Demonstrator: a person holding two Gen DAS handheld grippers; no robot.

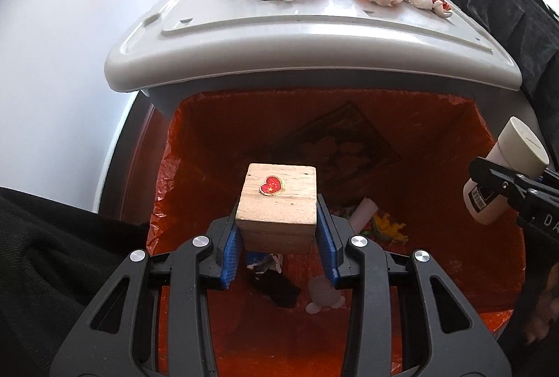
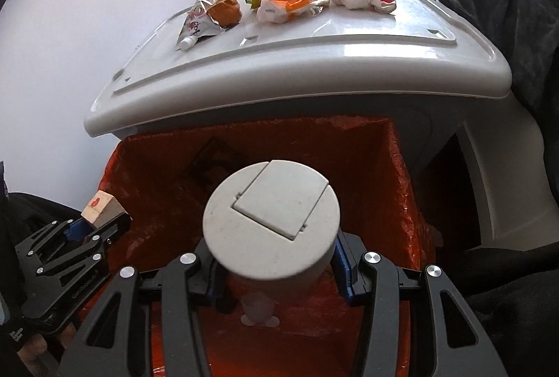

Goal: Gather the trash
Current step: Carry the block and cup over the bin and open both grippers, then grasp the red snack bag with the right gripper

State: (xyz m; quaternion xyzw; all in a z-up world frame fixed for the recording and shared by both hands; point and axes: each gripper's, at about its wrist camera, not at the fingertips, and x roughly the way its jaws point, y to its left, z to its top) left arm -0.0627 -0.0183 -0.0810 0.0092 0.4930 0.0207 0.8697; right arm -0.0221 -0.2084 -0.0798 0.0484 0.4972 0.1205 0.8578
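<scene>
Above the open mouth of the orange-lined bin (image 1: 436, 275), the left tongs (image 1: 277, 223) are clamped on a wooden block (image 1: 279, 202) whose sticker face is turned up and away from them, and the right tongs (image 2: 276, 268) are clamped on a white bottle (image 2: 272, 220) whose long axis runs out along the fingers, flip-top cap pointing away. Both items hang directly over the liner, so a release should, by judgement, drop them straight in; the remaining wrappers (image 2: 290, 0) lie beyond the bin, on the white lid (image 2: 314, 63) that serves as table.
</scene>
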